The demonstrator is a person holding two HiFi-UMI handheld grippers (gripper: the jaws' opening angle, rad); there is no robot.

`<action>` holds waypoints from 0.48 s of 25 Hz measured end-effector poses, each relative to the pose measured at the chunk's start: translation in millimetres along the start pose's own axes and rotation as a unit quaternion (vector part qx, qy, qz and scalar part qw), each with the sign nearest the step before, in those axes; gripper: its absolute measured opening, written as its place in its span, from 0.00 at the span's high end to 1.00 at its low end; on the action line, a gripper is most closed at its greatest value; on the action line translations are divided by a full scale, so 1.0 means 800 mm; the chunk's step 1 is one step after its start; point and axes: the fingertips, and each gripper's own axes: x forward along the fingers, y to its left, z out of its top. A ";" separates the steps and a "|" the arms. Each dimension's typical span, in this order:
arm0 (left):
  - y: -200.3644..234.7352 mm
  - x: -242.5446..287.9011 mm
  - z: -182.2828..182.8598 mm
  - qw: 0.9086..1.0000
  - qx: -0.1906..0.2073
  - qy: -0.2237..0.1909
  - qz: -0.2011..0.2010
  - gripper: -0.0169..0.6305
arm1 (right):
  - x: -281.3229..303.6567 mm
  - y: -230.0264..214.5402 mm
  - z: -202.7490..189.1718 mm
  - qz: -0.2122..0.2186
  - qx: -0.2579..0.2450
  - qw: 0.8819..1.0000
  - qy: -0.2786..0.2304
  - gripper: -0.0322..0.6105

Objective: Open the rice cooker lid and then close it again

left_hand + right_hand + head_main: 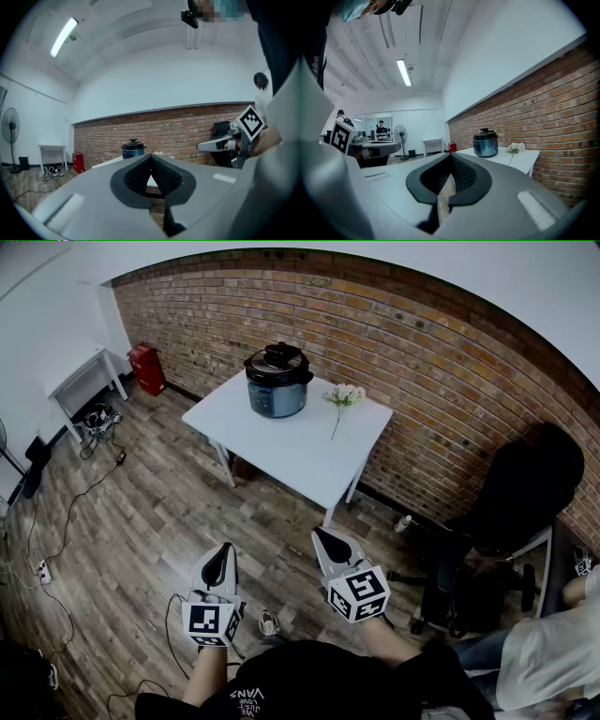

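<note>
Now the rice cooker [277, 381] sits on the white table [281, 451] by the brick wall [450, 381], lid down, beside a flower [343, 399]; far back, the left gripper [219, 570] and right gripper [330, 549] are both closed tight, holding nothing.

1 rice cooker [277, 381], 1 flower sprig [343, 397], 1 chair [525, 486], 2 grippers: L gripper [227, 547], R gripper [320, 533]

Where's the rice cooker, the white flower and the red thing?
rice cooker [277, 395]: head view, on its blue body.
white flower [345, 395]: head view, on the blossoms.
red thing [147, 368]: head view, on its front side.
</note>
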 end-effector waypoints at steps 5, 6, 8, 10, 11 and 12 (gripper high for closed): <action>0.016 0.014 -0.003 1.000 -0.008 0.000 -0.001 0.97 | 0.018 -0.005 -0.002 -0.009 0.006 1.000 0.001 0.95; 0.020 0.018 -0.003 1.000 -0.010 -0.001 -0.004 0.97 | 0.023 -0.007 -0.002 -0.012 0.007 1.000 0.002 0.94; 0.023 0.026 -0.002 1.000 -0.015 -0.006 -0.018 0.97 | 0.033 -0.008 -0.002 -0.012 0.007 1.000 0.002 0.94; 0.025 0.035 -0.001 0.999 -0.023 -0.010 -0.040 0.94 | 0.045 -0.004 0.000 -0.003 0.009 1.000 -0.001 0.94; 0.028 0.040 -0.001 0.998 -0.029 -0.010 -0.049 0.88 | 0.052 -0.002 0.001 0.000 0.013 1.000 -0.003 0.92; 0.032 0.045 -0.002 0.998 -0.035 -0.010 -0.057 0.76 | 0.061 -0.001 0.002 0.000 0.018 1.000 -0.005 0.84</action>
